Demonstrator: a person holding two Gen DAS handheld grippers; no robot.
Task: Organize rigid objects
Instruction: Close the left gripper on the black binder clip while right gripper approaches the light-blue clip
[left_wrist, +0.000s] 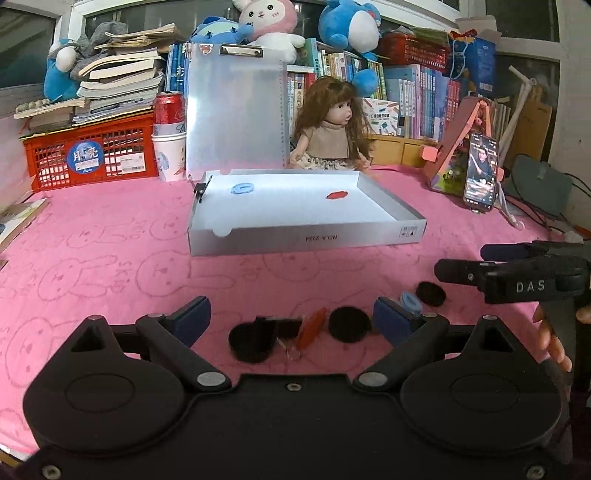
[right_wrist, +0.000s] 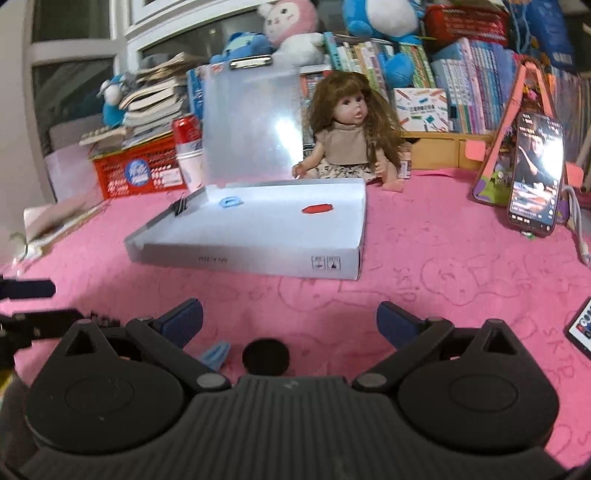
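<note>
A shallow white box (left_wrist: 306, 240) (right_wrist: 243, 258) lies open on the pink cloth; inside it are a light blue clip (left_wrist: 242, 189) (right_wrist: 229, 201) and a red clip (left_wrist: 337, 194) (right_wrist: 317, 209). My left gripper (left_wrist: 291, 319) is open, low over the cloth. Between its fingers lie a black disc (left_wrist: 251, 343), a red clip (left_wrist: 312, 328), a second black disc (left_wrist: 349, 324) and a small dark binder clip (left_wrist: 286, 326). A light blue clip (left_wrist: 410, 302) and a third black disc (left_wrist: 430, 293) lie just right. My right gripper (right_wrist: 290, 319) is open, with a black disc (right_wrist: 265, 356) and a blue clip (right_wrist: 214, 355) below it.
A doll (left_wrist: 334, 129) sits behind the box, beside an upright clipboard (left_wrist: 236, 110). A red crate (left_wrist: 92, 155) with books, a can and a paper cup stand at the back left. A phone (left_wrist: 480, 173) leans on a stand at the right. A binder clip (left_wrist: 201, 189) grips the box's left wall.
</note>
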